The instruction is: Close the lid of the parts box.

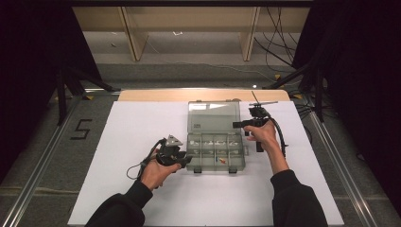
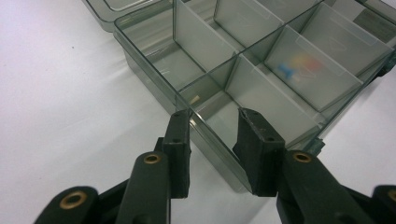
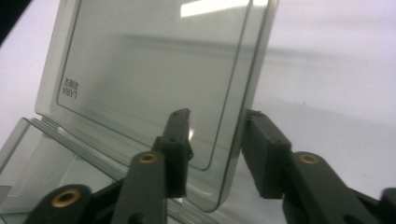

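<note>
Now the left claw (image 2: 215, 116) is straddling the front-left corner wall of the clear organizer box (image 1: 216, 152) on the white table (image 1: 142, 127), apparently gripping it; the right claw (image 3: 217, 116), jaws narrow, is bracketing the side edge of the raised lid (image 3: 154, 79).

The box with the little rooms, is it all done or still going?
Still going. The box is unlatched and its lid stands open. The left gripper straddles the box's front corner wall, steadying it. The right gripper has the lid's edge between its jaws. Whether the lid gets closed next is unclear.
</note>
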